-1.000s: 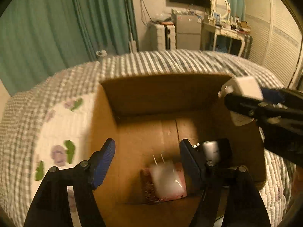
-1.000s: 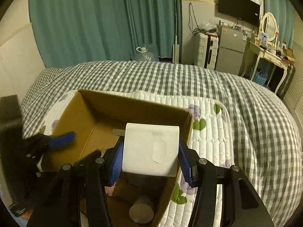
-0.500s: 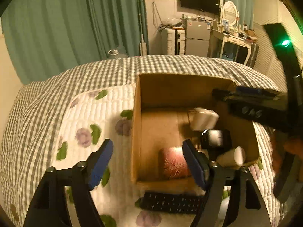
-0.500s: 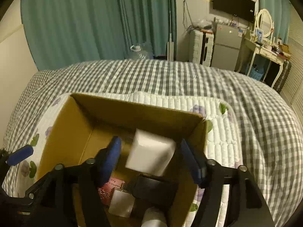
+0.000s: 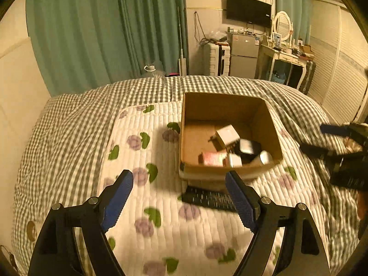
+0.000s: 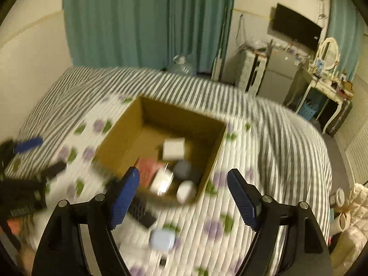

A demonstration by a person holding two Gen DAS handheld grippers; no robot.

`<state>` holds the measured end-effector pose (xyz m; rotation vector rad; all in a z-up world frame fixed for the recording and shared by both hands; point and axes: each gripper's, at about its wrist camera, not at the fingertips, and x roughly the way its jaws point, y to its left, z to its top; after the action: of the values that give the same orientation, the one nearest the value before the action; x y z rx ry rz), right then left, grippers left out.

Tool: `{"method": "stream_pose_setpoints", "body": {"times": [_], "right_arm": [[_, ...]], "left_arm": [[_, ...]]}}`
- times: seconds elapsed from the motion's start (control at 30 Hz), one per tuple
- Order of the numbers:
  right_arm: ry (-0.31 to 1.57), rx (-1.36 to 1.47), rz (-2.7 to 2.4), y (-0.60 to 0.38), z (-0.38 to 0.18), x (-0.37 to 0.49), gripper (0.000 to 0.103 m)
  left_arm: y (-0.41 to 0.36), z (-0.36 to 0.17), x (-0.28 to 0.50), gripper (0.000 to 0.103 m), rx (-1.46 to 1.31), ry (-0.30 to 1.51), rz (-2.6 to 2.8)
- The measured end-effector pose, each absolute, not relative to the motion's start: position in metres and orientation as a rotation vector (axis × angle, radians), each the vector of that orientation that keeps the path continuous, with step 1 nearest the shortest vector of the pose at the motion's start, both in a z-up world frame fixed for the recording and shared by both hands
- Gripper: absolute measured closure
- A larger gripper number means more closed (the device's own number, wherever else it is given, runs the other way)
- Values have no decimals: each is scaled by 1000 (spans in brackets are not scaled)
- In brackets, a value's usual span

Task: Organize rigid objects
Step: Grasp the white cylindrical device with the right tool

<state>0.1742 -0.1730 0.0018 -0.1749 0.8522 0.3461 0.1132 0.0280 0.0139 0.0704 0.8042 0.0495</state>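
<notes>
The jaws of the right gripper have just been opening and now stand spread with nothing between them; half a second ago the white block was falling out of them, and now it lies inside the cardboard box, in the middle of the frame. The jaws of the left gripper have also been opening and are spread and empty. Compared with a second ago, both views show the box from farther back, so I judge that this drop is finished.

Inside the box, the block leans on a pink packet, a dark item and a small white cylinder, all crowded at the near wall. Outside it, a black remote lies just beside the near wall, and a pale blue case lies on the quilted pad at the lower centre. These probably come next.

The far half of the box floor is free. The pad around the box is open, but the remote sits close to the box edge.
</notes>
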Motion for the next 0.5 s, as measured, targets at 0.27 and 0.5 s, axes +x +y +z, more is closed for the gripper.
{"method": "stream_pose_setpoints", "body": {"times": [0.27,0.5], "right_arm": [[975,-248,335,-163,-65,107,24],[1047,-327,408,-145,-122,98,24]], "left_arm": [[24,-16,62,18,59,860,29],[26,-71,55,18,28,907,62]]}}
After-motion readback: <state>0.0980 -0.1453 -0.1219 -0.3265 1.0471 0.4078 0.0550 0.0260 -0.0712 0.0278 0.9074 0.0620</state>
